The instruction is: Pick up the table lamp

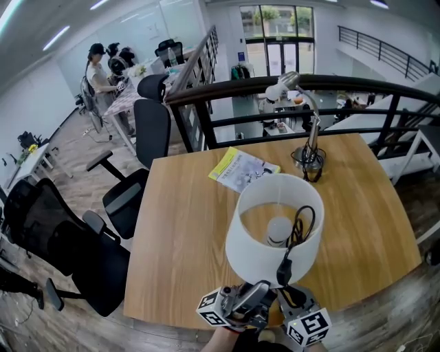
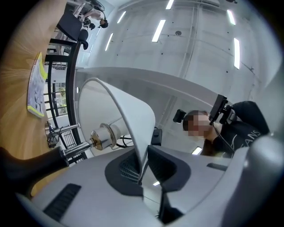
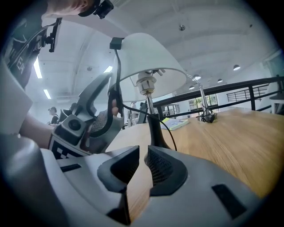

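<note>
The left gripper [image 2: 143, 168] is pinched tight on the white shade rim of the table lamp [image 1: 275, 230], which stands at the table's near edge. The right gripper [image 3: 142, 155] is closed on nothing, low beside the lamp's dark stem [image 3: 153, 124]. A shade rim is a weak handle, so lift slowly and upright, take the stem too, and mind the dangling cord [image 1: 297, 234]. The base is hidden; perhaps it rests on the wood. The wooden table [image 1: 185, 227] carries a booklet [image 1: 242, 169] and a desk lamp [image 1: 306, 130] at its far side, with a railing [image 1: 234, 93] and office chairs [image 1: 148, 130] beyond.

Ceiling strips [image 2: 159, 30] and far windows [image 1: 278, 20] are lighting everything brightly; fisheye distortion is bending edges, darkening corners.
</note>
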`<action>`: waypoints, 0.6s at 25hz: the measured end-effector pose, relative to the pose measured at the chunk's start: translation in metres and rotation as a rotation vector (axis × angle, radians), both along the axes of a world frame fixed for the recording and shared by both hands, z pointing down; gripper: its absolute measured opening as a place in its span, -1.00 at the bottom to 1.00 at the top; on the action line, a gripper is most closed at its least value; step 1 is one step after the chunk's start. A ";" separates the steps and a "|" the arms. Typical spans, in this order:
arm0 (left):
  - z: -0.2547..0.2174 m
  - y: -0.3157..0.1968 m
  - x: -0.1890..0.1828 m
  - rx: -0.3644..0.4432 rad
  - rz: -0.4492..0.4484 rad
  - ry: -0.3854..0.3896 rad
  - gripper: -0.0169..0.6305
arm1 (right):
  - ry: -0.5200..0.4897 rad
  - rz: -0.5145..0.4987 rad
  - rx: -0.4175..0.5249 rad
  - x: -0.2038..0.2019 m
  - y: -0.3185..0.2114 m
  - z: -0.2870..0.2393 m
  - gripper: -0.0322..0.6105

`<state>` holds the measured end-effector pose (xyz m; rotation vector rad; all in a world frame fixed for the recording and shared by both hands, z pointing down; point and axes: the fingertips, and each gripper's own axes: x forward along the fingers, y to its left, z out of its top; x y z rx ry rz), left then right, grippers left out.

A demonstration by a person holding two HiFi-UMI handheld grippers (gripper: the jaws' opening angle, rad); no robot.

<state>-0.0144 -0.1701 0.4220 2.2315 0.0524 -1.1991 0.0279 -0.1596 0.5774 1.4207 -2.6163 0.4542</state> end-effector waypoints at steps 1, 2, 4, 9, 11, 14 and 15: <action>-0.001 -0.002 -0.001 0.001 -0.011 0.000 -0.83 | 0.004 0.002 0.009 0.001 -0.005 -0.003 -0.72; -0.002 -0.004 -0.002 0.002 -0.023 0.001 -0.84 | 0.009 0.005 0.018 0.001 -0.010 -0.006 -0.72; -0.005 -0.009 -0.003 0.006 -0.042 -0.004 -0.85 | 0.017 0.014 0.033 0.003 -0.019 -0.009 -0.72; -0.013 -0.020 0.002 0.020 -0.071 -0.036 -0.88 | 0.029 0.035 0.040 0.005 -0.038 -0.016 -0.71; -0.016 -0.024 0.004 0.020 -0.078 -0.041 -0.89 | 0.038 0.037 0.038 0.003 -0.042 -0.017 -0.71; -0.019 -0.032 0.004 0.014 -0.087 -0.043 -0.89 | 0.060 0.052 0.039 0.002 -0.052 -0.019 -0.71; -0.020 -0.035 0.004 0.012 -0.089 -0.046 -0.89 | 0.062 0.056 0.037 0.003 -0.055 -0.020 -0.71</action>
